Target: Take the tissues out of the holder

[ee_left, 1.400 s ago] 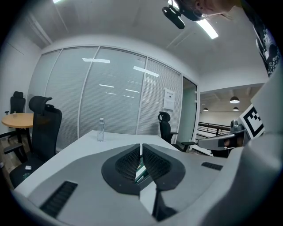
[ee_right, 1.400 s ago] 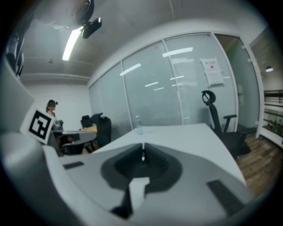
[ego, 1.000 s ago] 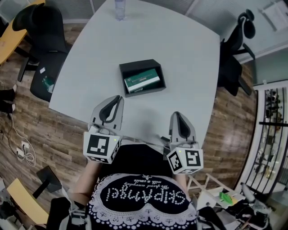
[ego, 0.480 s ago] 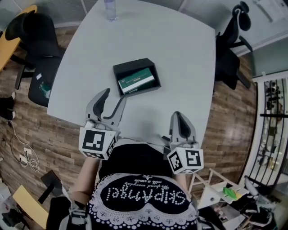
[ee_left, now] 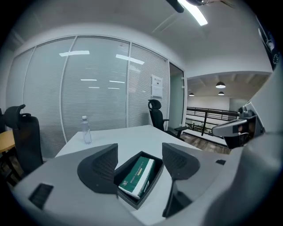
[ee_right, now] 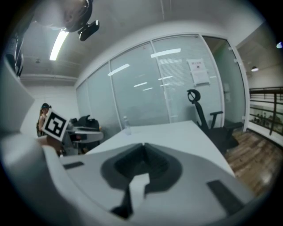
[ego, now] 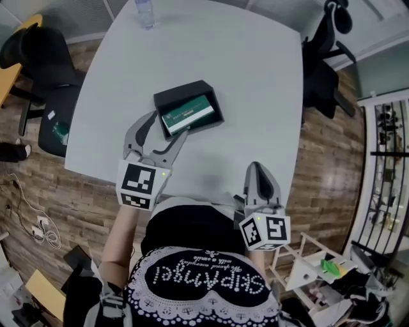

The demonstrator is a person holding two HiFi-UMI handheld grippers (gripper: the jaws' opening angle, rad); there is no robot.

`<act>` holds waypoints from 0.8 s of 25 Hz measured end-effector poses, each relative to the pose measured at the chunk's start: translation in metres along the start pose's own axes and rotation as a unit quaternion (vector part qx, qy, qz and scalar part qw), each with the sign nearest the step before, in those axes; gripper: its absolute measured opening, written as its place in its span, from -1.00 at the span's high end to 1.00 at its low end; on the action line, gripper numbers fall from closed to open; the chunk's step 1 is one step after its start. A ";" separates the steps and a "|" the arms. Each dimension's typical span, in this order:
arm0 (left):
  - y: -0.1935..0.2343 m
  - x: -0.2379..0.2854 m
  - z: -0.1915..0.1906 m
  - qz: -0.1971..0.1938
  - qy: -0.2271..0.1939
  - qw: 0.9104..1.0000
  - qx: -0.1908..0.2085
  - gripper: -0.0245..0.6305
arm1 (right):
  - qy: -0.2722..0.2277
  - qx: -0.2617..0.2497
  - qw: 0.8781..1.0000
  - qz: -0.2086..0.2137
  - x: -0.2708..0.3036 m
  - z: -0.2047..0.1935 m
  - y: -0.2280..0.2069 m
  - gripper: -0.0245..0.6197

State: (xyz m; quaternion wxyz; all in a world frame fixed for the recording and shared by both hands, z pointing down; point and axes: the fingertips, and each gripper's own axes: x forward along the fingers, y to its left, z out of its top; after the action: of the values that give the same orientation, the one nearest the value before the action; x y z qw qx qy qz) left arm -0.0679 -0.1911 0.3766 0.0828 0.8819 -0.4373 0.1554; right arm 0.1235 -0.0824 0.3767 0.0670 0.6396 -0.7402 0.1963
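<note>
A black open-topped holder [ego: 165,98] sits mid-table with a green and white tissue pack [ego: 187,113] lying flat inside. My left gripper [ego: 166,129] is open, and its jaws have just been opening. Its fingertips stand on either side of the holder's near corner and grip nothing. In the left gripper view the holder [ee_left: 136,198] and the tissue pack [ee_left: 138,175] show just beyond the spread jaws of the left gripper [ee_left: 139,164]. My right gripper [ego: 259,171] is shut and empty over the table's near edge, well to the right of the holder. In its own view the right gripper [ee_right: 142,146] has its jaws together.
The white table [ego: 243,76] carries a clear water bottle [ego: 145,13] at its far edge, also seen as a bottle [ee_left: 86,130] in the left gripper view. Black office chairs stand at the left [ego: 45,57] and right [ego: 323,70] of the table. Wood floor surrounds it.
My left gripper's jaws went from shut to wide open, and it moved forward up to the holder's near corner. The right gripper stayed shut near the table's front edge.
</note>
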 end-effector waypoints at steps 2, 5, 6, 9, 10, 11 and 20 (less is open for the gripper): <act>-0.001 0.011 -0.006 -0.013 0.017 1.000 0.006 -0.05 | 0.001 0.004 1.000 -0.006 -0.001 -0.002 -0.002 0.82; -0.005 0.026 -0.016 -0.032 0.044 0.998 0.008 -0.07 | 0.002 0.008 1.000 -0.013 -0.001 -0.003 -0.005 0.81; -0.007 0.030 -0.018 -0.037 0.053 0.998 0.010 -0.07 | 0.002 0.009 1.000 -0.015 -0.002 -0.003 -0.006 0.81; -0.013 0.041 -0.024 -0.049 0.069 0.996 0.017 -0.08 | 0.004 0.013 1.000 -0.021 -0.004 -0.004 -0.010 0.82; -0.014 0.044 -0.024 -0.051 0.071 0.996 0.019 -0.08 | 0.004 0.014 1.000 -0.023 -0.004 -0.005 -0.011 0.82; -0.015 0.046 -0.025 -0.053 0.073 0.996 0.021 -0.09 | 0.004 0.015 1.000 -0.024 -0.005 -0.005 -0.012 0.81; -0.018 0.072 -0.041 -0.065 0.110 0.991 0.047 -0.11 | 0.008 0.021 0.999 -0.025 -0.005 -0.009 -0.012 0.82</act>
State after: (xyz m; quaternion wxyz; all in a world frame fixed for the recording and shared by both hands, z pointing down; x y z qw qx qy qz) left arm -0.0208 -0.2221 0.4403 0.0983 0.8889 -0.3600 0.2659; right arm 0.1347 -0.0758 0.3855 0.0644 0.6578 -0.7187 0.2157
